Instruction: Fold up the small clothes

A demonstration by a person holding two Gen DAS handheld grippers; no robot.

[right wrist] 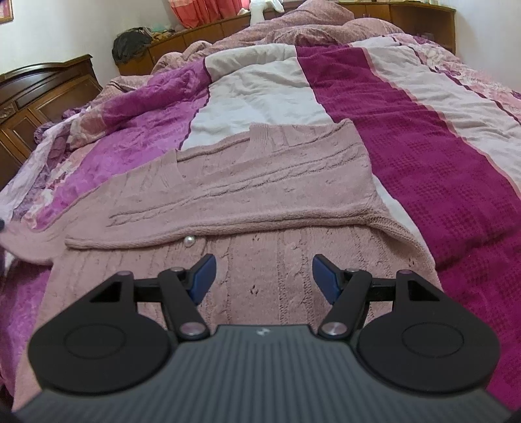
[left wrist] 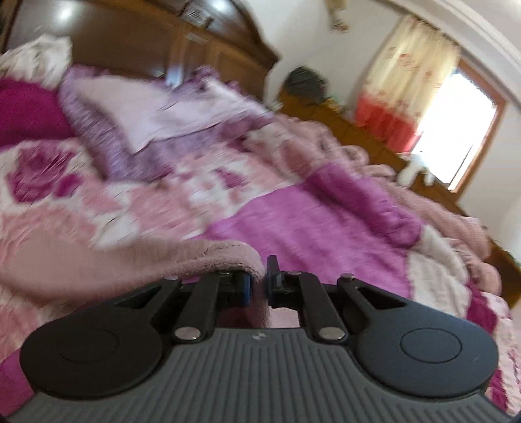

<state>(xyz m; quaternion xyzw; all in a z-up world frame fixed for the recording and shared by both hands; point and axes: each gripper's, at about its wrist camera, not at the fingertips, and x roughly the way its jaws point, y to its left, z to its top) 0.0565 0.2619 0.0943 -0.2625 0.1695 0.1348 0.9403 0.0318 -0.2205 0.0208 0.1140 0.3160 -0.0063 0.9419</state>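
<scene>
A dusty-pink knitted cardigan [right wrist: 260, 182] lies spread on the bed, one half folded over the other, with a pearl button [right wrist: 189, 241] at the fold's edge. My right gripper [right wrist: 264, 276] hovers just above the near part of the knit, open, with nothing between its blue pads. In the blurred left wrist view my left gripper [left wrist: 259, 286] is shut on a fold of the same pink cardigan [left wrist: 136, 263], which rises from the bed and drapes away to the left of the fingers.
The bed carries a magenta, white and pink quilt [right wrist: 407, 140] with a rumpled pink duvet [right wrist: 309, 22] at its far end. Lilac pillows [left wrist: 146, 110] lie by the wooden headboard [left wrist: 162, 42]. A wooden cabinet [right wrist: 42, 97] stands at the left, a curtained window [left wrist: 456, 123] beyond.
</scene>
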